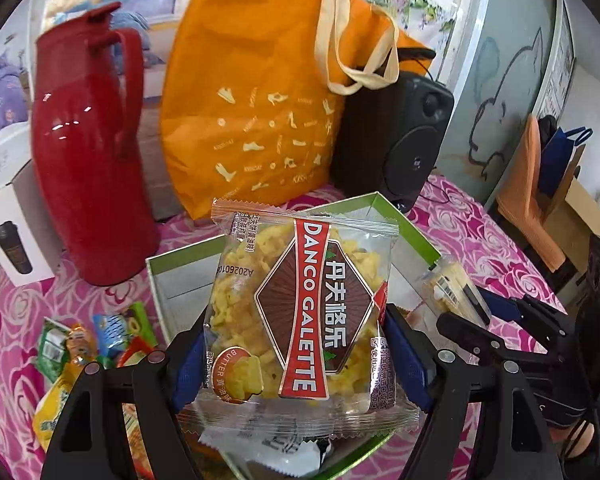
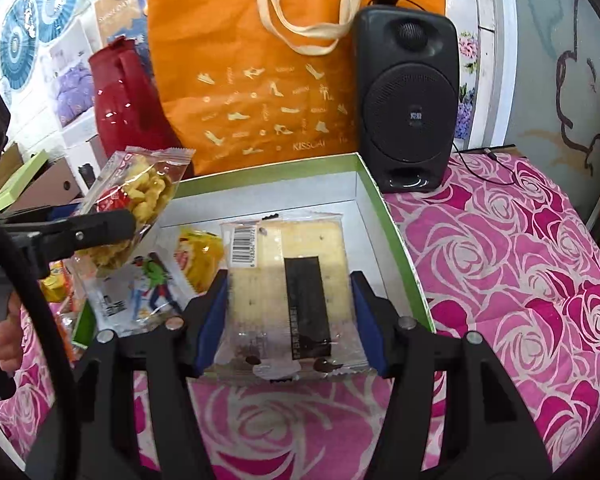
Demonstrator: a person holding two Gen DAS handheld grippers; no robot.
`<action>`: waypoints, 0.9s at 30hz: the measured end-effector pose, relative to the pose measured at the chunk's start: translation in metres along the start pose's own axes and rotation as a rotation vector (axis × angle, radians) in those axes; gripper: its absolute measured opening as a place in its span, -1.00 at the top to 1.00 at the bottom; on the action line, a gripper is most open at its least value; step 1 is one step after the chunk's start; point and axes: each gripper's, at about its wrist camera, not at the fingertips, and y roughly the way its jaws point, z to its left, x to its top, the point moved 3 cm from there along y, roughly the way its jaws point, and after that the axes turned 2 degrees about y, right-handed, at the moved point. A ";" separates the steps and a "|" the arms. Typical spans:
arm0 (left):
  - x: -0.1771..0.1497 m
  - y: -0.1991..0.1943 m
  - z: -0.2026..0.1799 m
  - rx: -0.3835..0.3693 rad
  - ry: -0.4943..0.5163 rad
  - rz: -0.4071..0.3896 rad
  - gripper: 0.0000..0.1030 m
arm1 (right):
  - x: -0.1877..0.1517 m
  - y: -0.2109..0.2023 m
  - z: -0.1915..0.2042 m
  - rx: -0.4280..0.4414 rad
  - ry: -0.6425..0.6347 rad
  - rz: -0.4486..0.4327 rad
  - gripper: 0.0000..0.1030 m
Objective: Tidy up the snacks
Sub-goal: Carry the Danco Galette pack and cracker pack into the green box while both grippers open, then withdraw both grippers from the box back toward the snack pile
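My left gripper (image 1: 296, 354) is shut on a clear Danco Galette packet (image 1: 300, 304) of yellow butter biscuits and holds it above the green-rimmed box (image 1: 416, 232). The same packet (image 2: 140, 200) shows at the left of the right wrist view, in the left gripper's fingers (image 2: 100, 228). My right gripper (image 2: 290, 320) is shut on a clear packet of pale crackers (image 2: 288, 296) over the box's front edge (image 2: 404, 248). That cracker packet (image 1: 456, 284) also shows in the left wrist view. A yellow packet (image 2: 200, 256) and a cartoon-print packet (image 2: 140, 292) lie in the box.
A red jug (image 1: 88, 168), an orange tote bag (image 1: 260, 112) and a black speaker (image 2: 408, 92) stand behind the box. Several loose snack packets (image 1: 92, 344) lie on the pink rose cloth (image 2: 520, 260) to the box's left. A white carton (image 1: 16, 232) stands at far left.
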 end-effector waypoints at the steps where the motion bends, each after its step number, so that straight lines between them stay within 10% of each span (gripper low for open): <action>1: 0.000 0.003 -0.001 0.005 0.002 -0.002 -0.57 | 0.000 0.005 -0.001 -0.002 -0.006 0.008 -0.18; 3: 0.002 0.008 0.000 0.056 -0.008 -0.008 -0.69 | -0.002 0.013 -0.002 -0.009 -0.017 0.026 -0.22; 7: 0.000 0.017 0.008 0.079 -0.057 0.021 -0.89 | -0.006 0.019 0.000 -0.001 -0.064 0.022 -0.99; 27: -0.014 -0.059 0.009 0.177 -0.029 -0.066 -0.90 | -0.007 -0.045 0.039 0.030 -0.058 -0.071 -0.99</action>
